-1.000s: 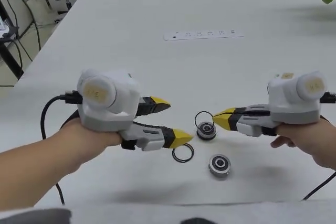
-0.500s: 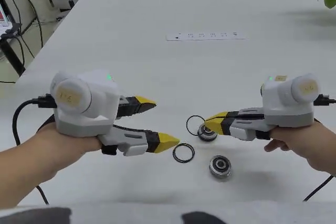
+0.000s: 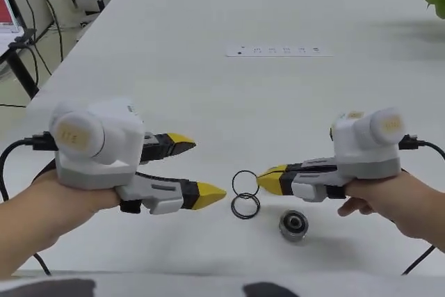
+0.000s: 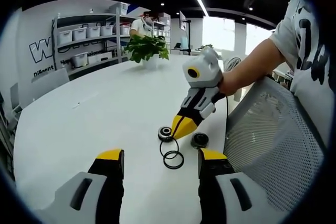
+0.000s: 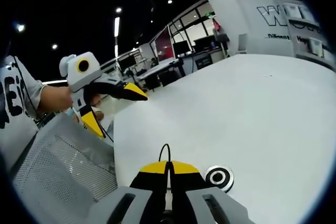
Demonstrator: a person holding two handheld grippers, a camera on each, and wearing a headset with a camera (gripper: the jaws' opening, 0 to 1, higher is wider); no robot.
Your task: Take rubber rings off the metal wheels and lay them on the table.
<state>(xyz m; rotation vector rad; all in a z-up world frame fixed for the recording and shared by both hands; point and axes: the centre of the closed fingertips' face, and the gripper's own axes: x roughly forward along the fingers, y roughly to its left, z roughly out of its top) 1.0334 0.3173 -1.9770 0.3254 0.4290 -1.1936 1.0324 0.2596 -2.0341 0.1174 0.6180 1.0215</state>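
On the broad white table (image 3: 208,39), which stretches away from the person, two handheld grippers face each other, tip towards tip, above the near edge. The left gripper (image 3: 193,167), grey and white with black jaws ending in yellow tips, is held in the person's left hand with its jaws well apart and nothing between them. The right gripper (image 3: 264,180), of the same make, has its yellow tips pressed together on a thin black rubber ring (image 3: 245,182). The ring stands upright from the pinch point, clear of both wheels. In the right gripper view its thin arc rises from between the closed tips.

A long white power strip (image 3: 278,51) lies flat farther back on the table, well apart from the work.

A small round metal wheel with a dark hub (image 3: 293,225) lies flat on the table near the person, just under the right gripper's body. In the left gripper view a second metal wheel (image 4: 165,133) lies just beside the right gripper's tips, on the side farther from the person.

A second thin black rubber ring (image 3: 245,206) lies flat on the table between the two grippers, just below the held one. The two outlines meet in the head view, but I cannot tell whether they touch.
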